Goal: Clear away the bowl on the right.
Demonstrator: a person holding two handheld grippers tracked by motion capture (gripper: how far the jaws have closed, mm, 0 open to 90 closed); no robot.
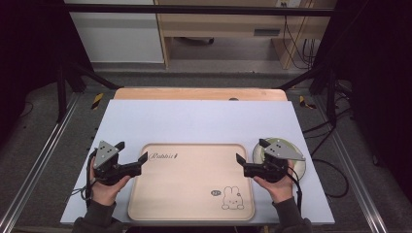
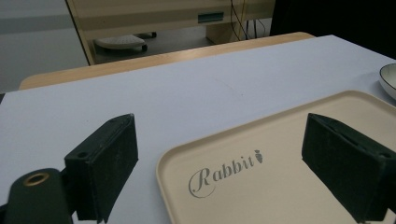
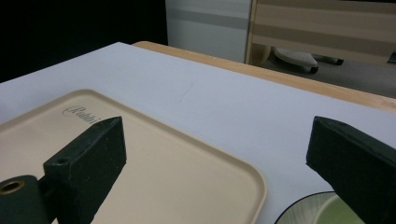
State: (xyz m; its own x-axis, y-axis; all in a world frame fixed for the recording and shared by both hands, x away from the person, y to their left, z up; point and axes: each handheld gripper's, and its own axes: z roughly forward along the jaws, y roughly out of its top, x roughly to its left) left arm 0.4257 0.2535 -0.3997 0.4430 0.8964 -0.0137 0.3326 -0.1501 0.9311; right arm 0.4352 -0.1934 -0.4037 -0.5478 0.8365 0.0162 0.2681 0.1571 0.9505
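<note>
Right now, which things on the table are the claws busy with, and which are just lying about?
Part of the job:
- tray, beige with a rabbit drawing, between both claws
- left claw, open, jaws astride the tray's left rim
- right claw, open, over the tray's right edge
- plate, green inside, under the right hand

Just lying about:
- white table cover
- cables on the floor

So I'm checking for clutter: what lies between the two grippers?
In the high view, the beige tray lies between the left gripper and the right gripper, with nothing standing on it.
</note>
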